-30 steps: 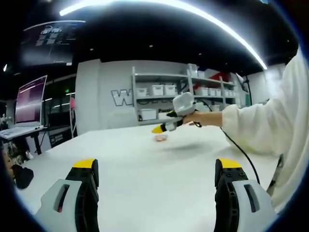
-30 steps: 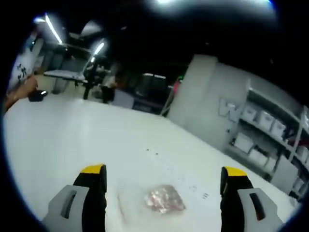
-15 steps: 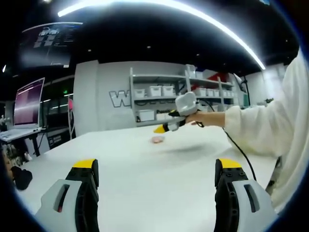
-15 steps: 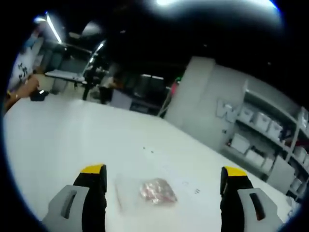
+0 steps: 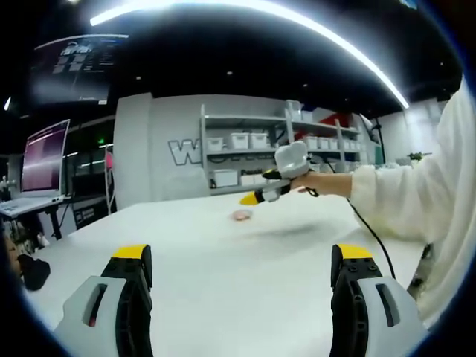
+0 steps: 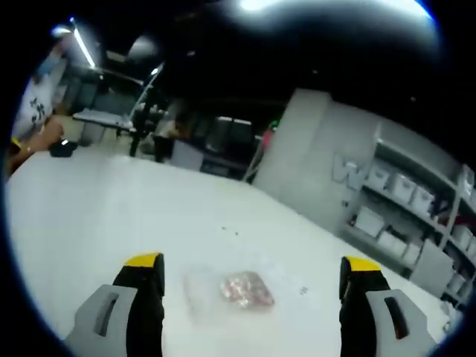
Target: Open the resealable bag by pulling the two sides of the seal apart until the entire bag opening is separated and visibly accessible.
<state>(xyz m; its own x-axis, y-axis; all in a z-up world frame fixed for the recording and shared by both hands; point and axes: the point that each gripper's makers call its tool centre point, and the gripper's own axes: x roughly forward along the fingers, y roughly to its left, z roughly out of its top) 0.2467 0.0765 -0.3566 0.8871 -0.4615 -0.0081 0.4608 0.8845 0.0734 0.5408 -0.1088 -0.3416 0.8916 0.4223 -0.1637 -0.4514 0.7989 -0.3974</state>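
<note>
- Right gripper view: the resealable bag (image 6: 236,290) lies flat on the white table (image 6: 89,216), pinkish contents inside, seal looks untouched. It's sitting between the right gripper (image 6: 251,279) jaws' line of sight, so I'd guess that hand is lining up for the seal.
- Those jaws are wide apart, touching nothing.
- Left gripper view: left gripper (image 5: 242,264) hangs back, well apart from the bag, jaws spread wide and empty too.

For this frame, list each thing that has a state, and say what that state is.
Resealable bag: flat on the white table, untouched, pinkish contents inside; seal state too blurred to tell.
Left gripper: open, empty, far from the bag.
Right gripper: open, empty, hovering above the bag.
Laptop: lid up, screen lit.
</note>
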